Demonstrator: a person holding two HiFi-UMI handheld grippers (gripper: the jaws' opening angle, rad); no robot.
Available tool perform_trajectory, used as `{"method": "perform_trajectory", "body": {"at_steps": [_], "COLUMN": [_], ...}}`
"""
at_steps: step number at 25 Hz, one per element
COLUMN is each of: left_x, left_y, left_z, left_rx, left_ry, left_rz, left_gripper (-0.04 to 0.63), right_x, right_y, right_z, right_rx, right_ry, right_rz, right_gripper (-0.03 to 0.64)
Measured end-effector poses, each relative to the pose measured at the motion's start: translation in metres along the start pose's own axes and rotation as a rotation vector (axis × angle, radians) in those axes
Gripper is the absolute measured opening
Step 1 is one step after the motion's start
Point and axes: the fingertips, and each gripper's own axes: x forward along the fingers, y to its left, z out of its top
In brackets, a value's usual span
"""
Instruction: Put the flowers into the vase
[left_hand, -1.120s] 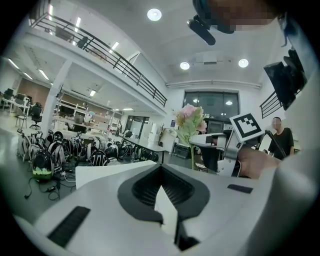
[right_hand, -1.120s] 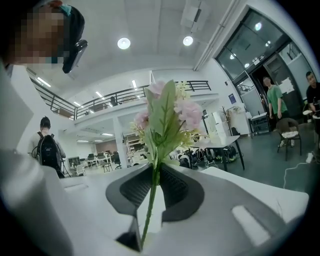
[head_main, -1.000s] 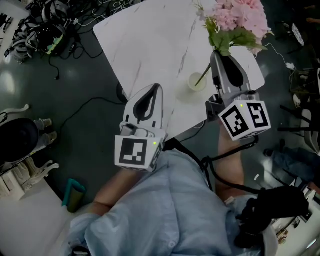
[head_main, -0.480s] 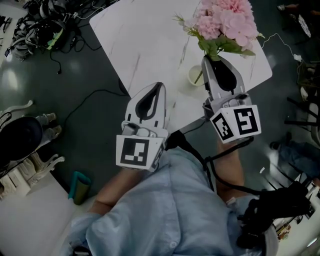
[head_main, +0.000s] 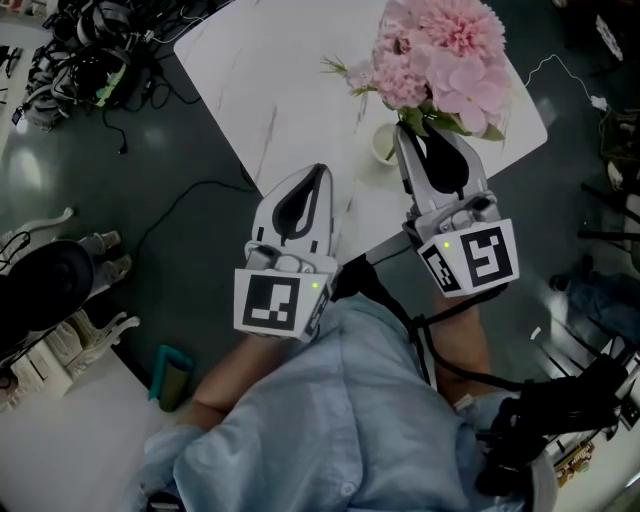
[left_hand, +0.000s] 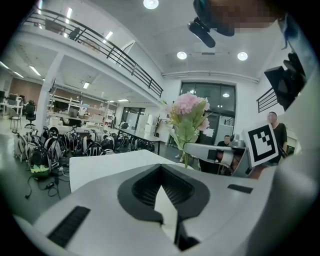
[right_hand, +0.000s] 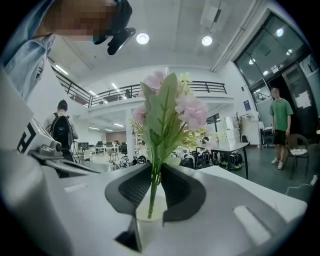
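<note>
Flowers (head_main: 445, 60) lowered into vase (head_main: 384, 143); right fingers (right_hand: 127, 187) opening on stem; left fingers (left_hand: 145, 186) together.

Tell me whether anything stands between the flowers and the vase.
Nothing visible does. The flowers have their stems down in the mouth of the vase, running between the jaws of the right gripper, which are opening.

Dim head view; bright, fisheye-warped gripper views lit by ceiling lamps (left_hand: 151, 3).

Left tool (head_main: 317, 173) shut, right (right_hand: 154, 169) opening round stems (right_hand: 152, 196)
</note>
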Motion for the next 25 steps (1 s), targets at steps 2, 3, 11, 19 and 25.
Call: {"method": "perform_trajectory", "body": {"at_steps": [2,3,11,19,25], "left_x": [0.001,0.002,0.012,0.014,0.012], "left_y": [-0.003,-0.004,-0.003,-0.012,-0.018], "left_z": [-0.001,-0.001,0.001,-0.002,-0.006], "left_rx": [0.004,0.006,0.014,0.02,0.025], "left_ry": [0.003,0.004,0.015,0.022,0.039], "left_rz": [-0.006,-0.008,-0.028,-0.058,-0.084], "left_gripper": [0.004,0.005,0.005,0.005,0.005], "right_x": [-0.004,-0.006,-0.006,-0.022,-0.031], "right_y": [0.001,0.003,0.009,0.021,0.015], "right_z": [-0.004,-0.006,-0.023,-0.042,-0.059], "right_rx": [-0.011,-0.018,-0.009,-0.111,-0.094], "right_ry": [0.012,0.021,0.123,0.298,0.391], "right_rz": [0.005,0.01,0.056,0.081,0.033], "right_gripper": [0.063,0.064,0.109,0.164,0.165]}}
